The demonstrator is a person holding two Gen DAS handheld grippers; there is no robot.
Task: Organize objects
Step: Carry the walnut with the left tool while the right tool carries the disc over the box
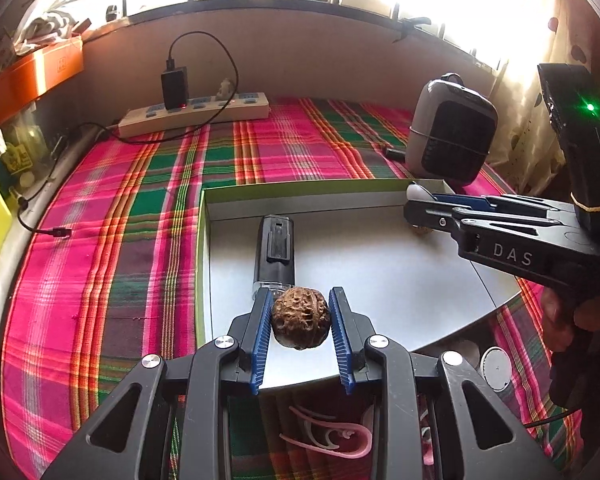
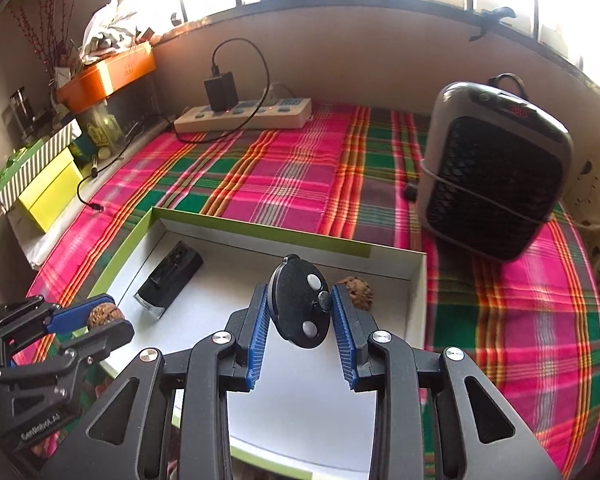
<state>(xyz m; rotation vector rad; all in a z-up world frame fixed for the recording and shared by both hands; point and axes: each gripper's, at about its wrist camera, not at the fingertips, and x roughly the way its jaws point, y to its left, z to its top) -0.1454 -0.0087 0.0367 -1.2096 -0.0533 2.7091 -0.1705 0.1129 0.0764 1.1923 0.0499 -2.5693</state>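
My left gripper [image 1: 299, 308] is shut on a brown walnut [image 1: 300, 316] and holds it over the near left part of a shallow white box with green sides [image 1: 204, 200]. It also shows in the right wrist view [image 2: 100, 318]. My right gripper [image 2: 300, 304] is shut on a black oval remote with round buttons [image 2: 298, 308], held over the box [image 2: 260, 232]. A black rectangular device [image 1: 275, 252] lies in the box. A second walnut [image 2: 358, 286] lies in the box's far right corner.
The box lies on a pink and green plaid cloth [image 1: 140, 184]. A grey heater [image 2: 496, 176] stands at the right. A power strip with a charger [image 1: 196, 114] lies at the back. Pink plastic pieces [image 1: 332, 436] and a white disc [image 1: 496, 368] lie near me. Boxes [image 2: 44, 184] are stacked at left.
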